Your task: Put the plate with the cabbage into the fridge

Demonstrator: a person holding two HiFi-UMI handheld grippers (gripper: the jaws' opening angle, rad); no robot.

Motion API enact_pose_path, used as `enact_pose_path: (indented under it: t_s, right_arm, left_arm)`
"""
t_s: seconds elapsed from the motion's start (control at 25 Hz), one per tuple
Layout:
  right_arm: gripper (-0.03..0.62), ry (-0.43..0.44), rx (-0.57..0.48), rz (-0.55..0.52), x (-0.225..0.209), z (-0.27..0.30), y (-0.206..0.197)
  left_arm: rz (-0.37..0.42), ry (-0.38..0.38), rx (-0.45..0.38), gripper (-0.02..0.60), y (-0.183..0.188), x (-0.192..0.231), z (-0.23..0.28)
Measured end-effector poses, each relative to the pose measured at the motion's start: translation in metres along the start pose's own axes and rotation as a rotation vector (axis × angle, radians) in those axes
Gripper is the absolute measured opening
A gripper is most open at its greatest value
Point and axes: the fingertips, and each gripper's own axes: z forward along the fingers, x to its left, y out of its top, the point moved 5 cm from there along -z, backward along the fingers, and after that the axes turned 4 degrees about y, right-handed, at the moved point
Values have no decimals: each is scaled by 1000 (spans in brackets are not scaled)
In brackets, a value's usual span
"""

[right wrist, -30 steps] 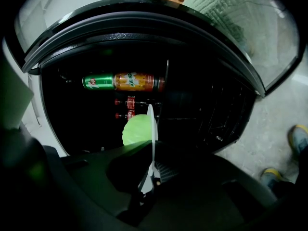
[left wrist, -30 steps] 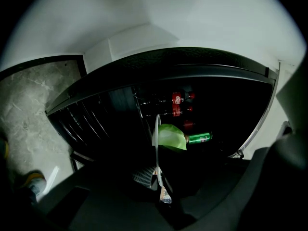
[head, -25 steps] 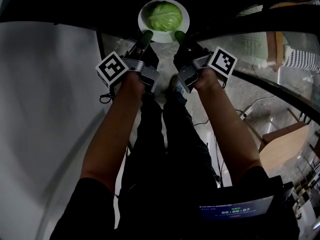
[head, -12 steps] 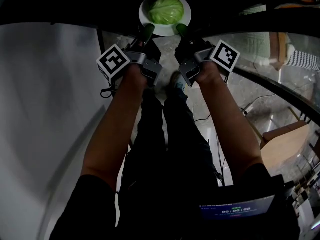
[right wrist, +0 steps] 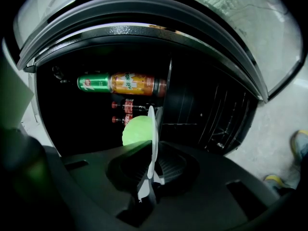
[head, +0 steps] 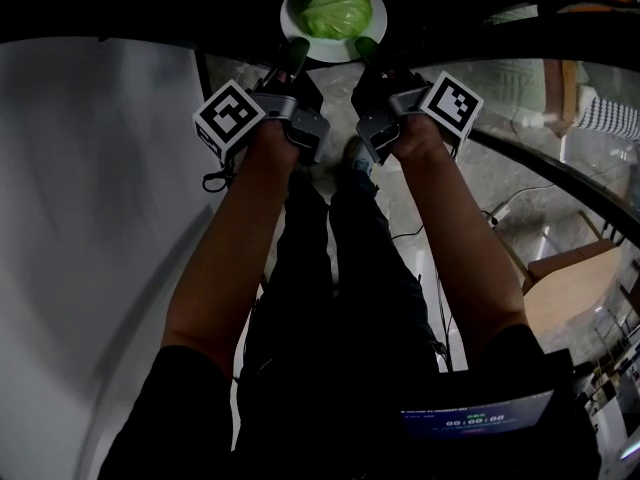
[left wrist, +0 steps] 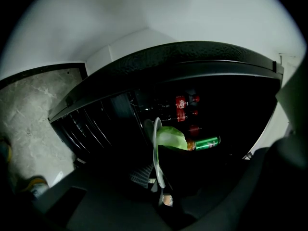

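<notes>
Left gripper and right gripper each clamped the plate's near rim at the open fridge mouth; judged best held level, so the cabbage wouldn't roll going in.

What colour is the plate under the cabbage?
White. The plate shows best in the head view.

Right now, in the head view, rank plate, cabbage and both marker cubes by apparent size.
1. plate
2. cabbage
3. left cube and right cube, alike; both close to the cabbage and nearer the camera, so that ranking is unsure.
</notes>
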Motion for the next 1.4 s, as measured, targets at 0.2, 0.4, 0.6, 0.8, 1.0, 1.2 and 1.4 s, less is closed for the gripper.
enact_pose_path:
  t_s: [0.2, 0.4, 0.6, 0.8, 1.0, 1.2, 1.4]
  right_arm:
    - [23, -6, -7, -34, -2, -5, 3]
    - [23, -18, -10, -109, -4, -11, 8]
    - [23, -61, -5, -223, 5, -24, 1]
    - [23, -150, -27, -500, 15, -33, 2]
    - [21, -209, 4, -902, 33, -35, -8]
    - [6, -201, 86, -1018, 33, -28, -23]
    - [6, -201, 147, -1098, 30, -23, -35]
  left_arm:
    - [13, 0, -1, 17, 4, 5, -3]
    - [62, 1, 6, 17, 6, 9, -6]
    - [214, 35, -4, 17, 6, -1, -23]
    - [567, 100, 12, 17, 1, -14, -30]
    - [904, 140, 52, 17, -13, -26, -30]
    - [1044, 177, 80, 15, -23, -26, -26]
    - [1119, 212, 111, 3, -30, -20, -24]
